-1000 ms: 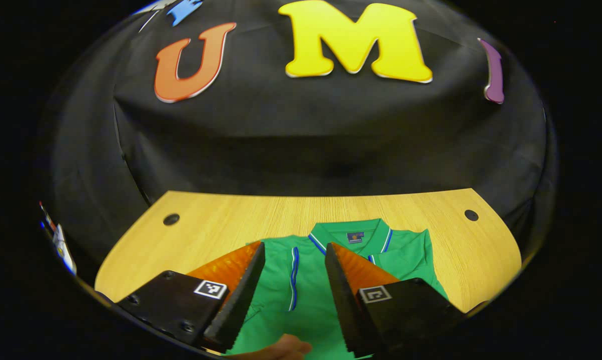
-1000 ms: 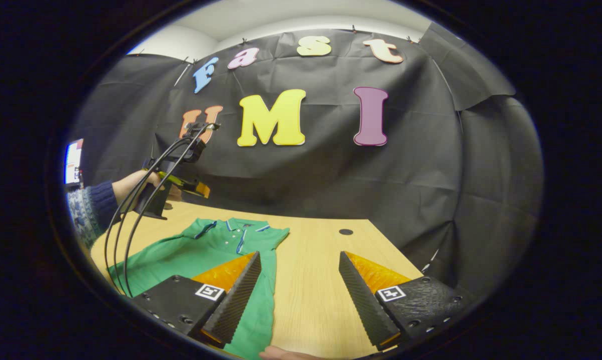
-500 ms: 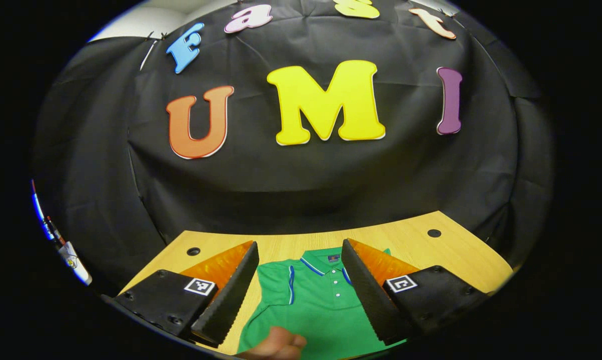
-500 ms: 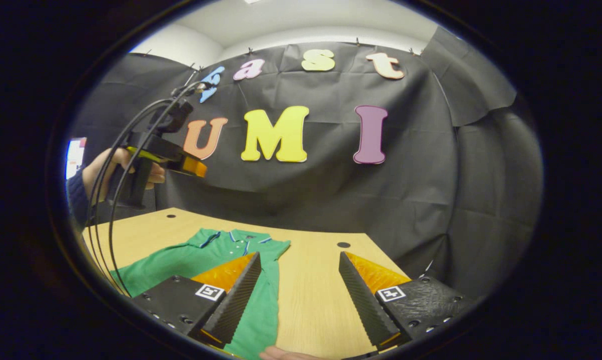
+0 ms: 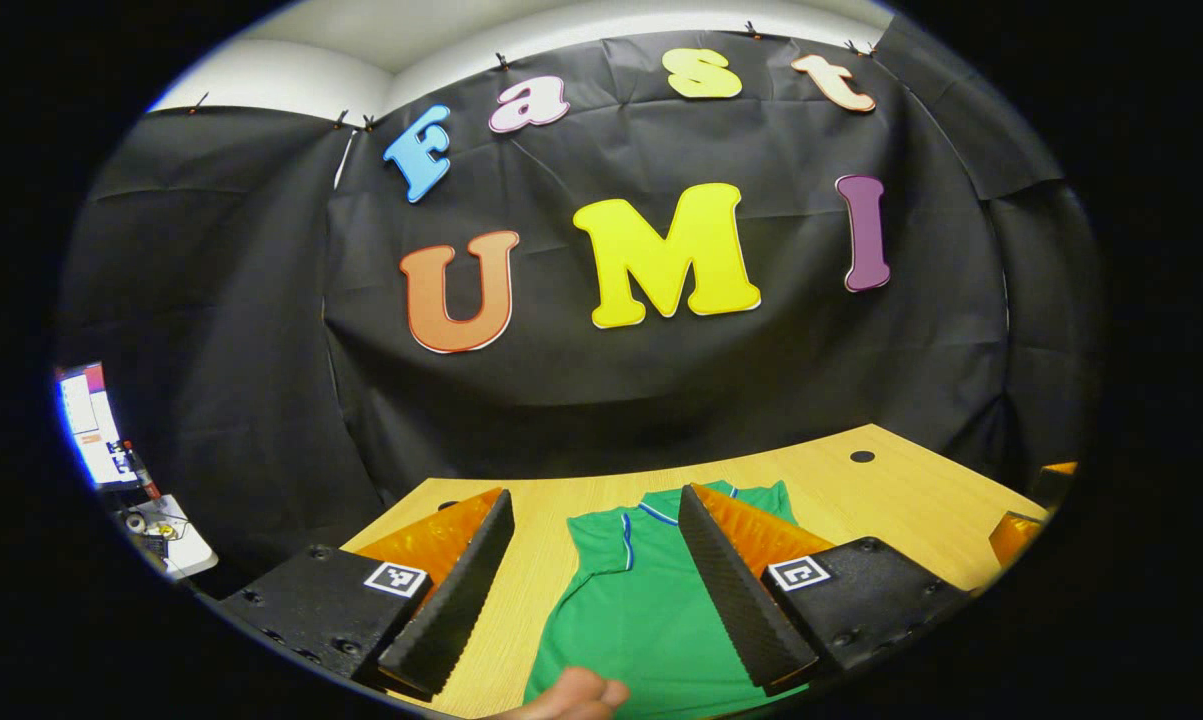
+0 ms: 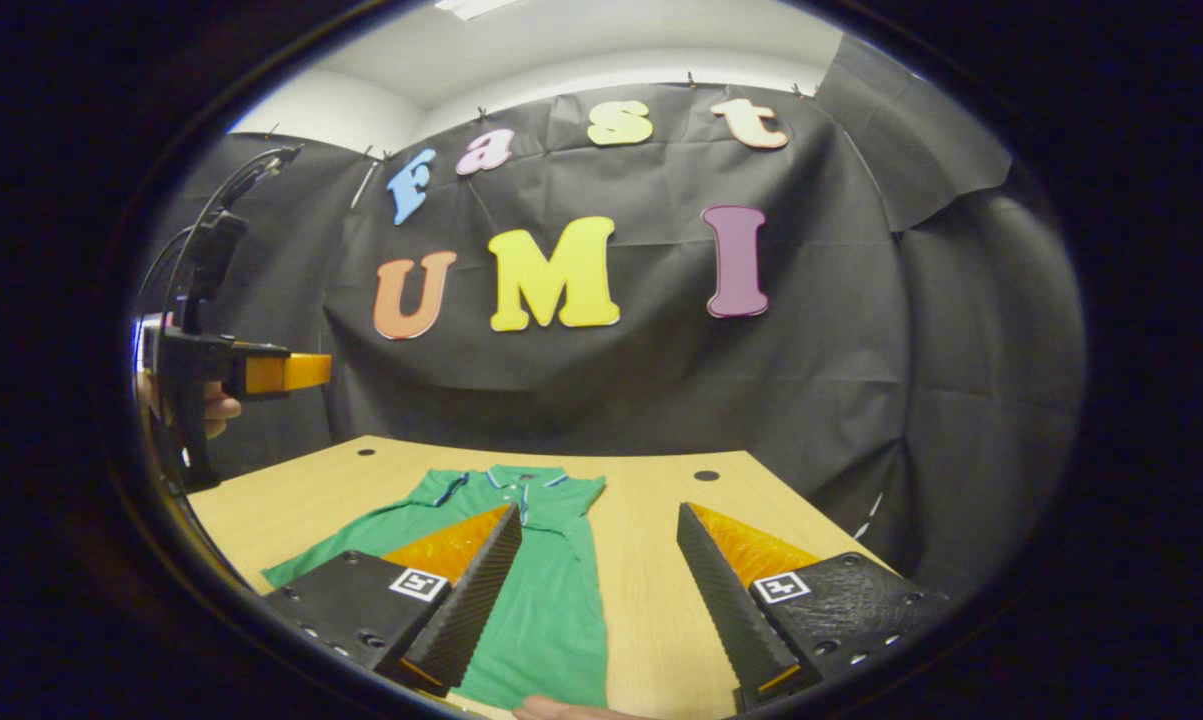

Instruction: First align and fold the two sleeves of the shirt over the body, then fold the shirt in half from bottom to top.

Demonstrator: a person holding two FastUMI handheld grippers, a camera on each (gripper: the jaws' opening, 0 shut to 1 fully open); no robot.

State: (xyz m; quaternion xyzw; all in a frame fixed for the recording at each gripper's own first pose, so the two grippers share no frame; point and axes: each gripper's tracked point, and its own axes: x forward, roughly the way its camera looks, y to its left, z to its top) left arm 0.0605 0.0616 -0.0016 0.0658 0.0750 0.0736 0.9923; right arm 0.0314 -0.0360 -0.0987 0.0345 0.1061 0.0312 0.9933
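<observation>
Green shirt (image 5: 641, 620) now farther below.

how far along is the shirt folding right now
Done: the green shirt lies as a narrow strip on the table, so its sleeves look folded over the body. In hand: nothing; the left tongs and right tongs are open, above the table. Left: the bottom-to-top fold, since the shirt lies at full length, collar at the far end.

black hand-held gripper (image 5: 591, 580) bodies with square tag markers, screws, serrated fingers.
</observation>
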